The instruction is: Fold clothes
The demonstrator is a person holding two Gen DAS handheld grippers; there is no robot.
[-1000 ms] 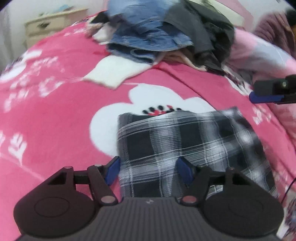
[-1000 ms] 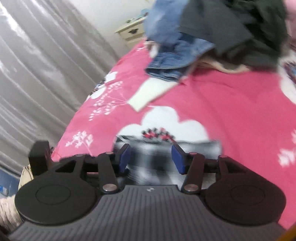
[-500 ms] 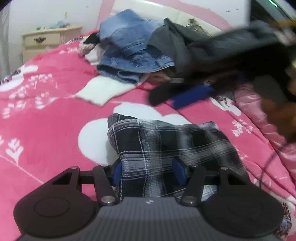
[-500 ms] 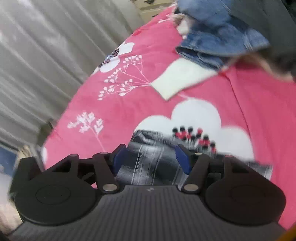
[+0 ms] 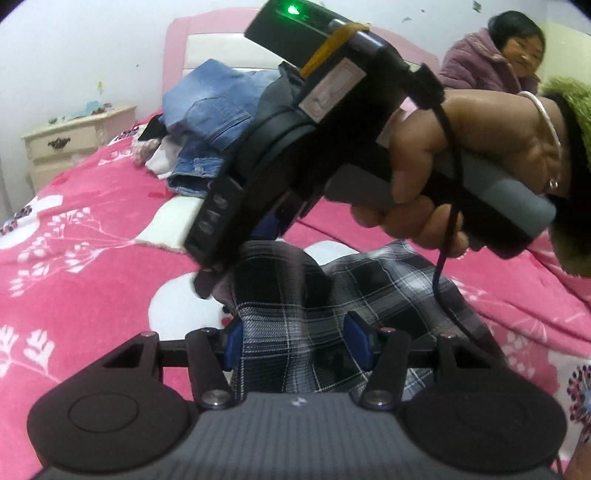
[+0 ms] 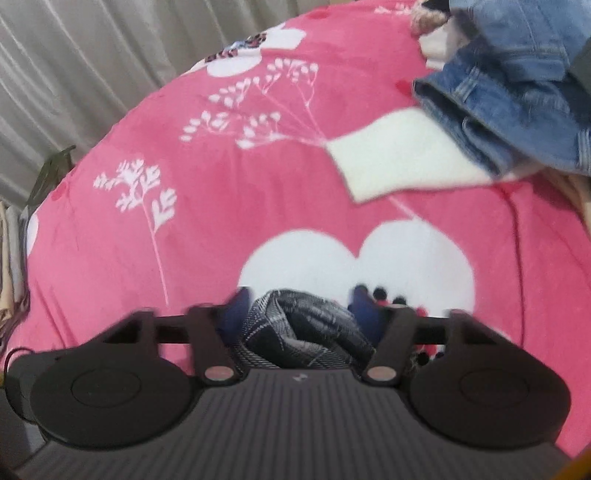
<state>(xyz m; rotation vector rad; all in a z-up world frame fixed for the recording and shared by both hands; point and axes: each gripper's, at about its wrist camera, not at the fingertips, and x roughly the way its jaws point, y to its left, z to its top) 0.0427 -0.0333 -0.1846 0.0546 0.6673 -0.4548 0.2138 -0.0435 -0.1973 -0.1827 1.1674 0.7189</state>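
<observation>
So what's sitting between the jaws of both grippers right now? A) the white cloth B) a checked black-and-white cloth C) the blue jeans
B: in both wrist views the checked black-and-white cloth lies bunched between the blue pads, while the blue jeans and the white cloth lie farther up the pink blanket.

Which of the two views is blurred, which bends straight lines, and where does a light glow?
Right wrist view: motion blur smears the right tongs, closing around the checked cloth, and the jeans. Left wrist view: sharper; fisheye curves the bed cover, and a green light glows on the other tool.
</observation>
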